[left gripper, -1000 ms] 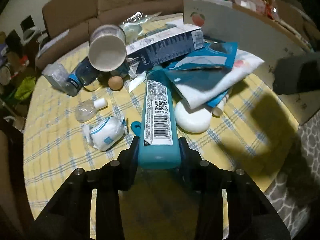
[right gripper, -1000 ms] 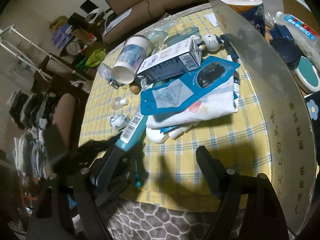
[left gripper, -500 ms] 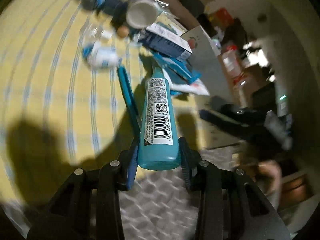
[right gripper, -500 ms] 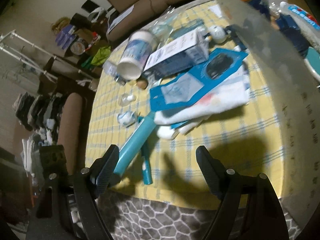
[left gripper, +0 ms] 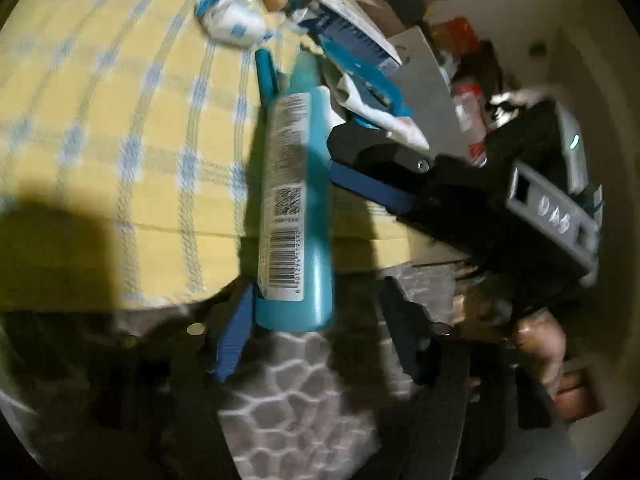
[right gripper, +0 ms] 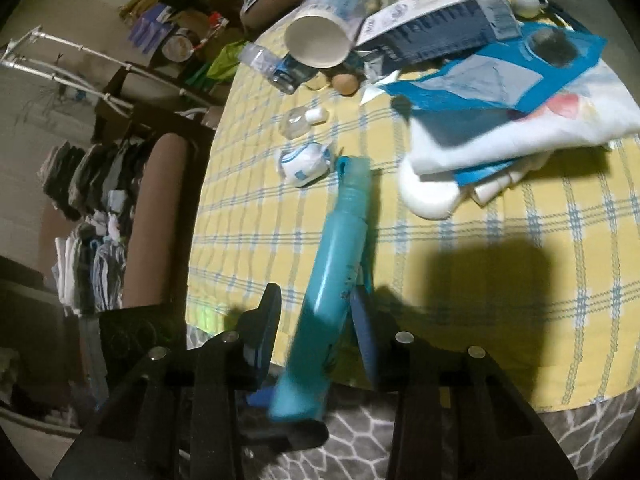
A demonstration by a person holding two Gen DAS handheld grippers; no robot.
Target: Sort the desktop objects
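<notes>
A teal bottle with a white barcode label hangs over the front edge of the yellow checked table. My left gripper has its jaws spread; only the left pad touches the bottle's base. My right gripper has come around the bottle from the side, its jaws close on both sides of the body; it shows in the left wrist view as a black arm reaching in from the right.
A pile lies at the back of the table: paper cup, dark box, blue packet, white cloth, white soap, egg, small bottles. A patterned rug lies below the edge.
The bottle was drawn back off the pile toward the table edge. My right gripper swung in and closed around it. My left gripper's jaws have spread apart.
</notes>
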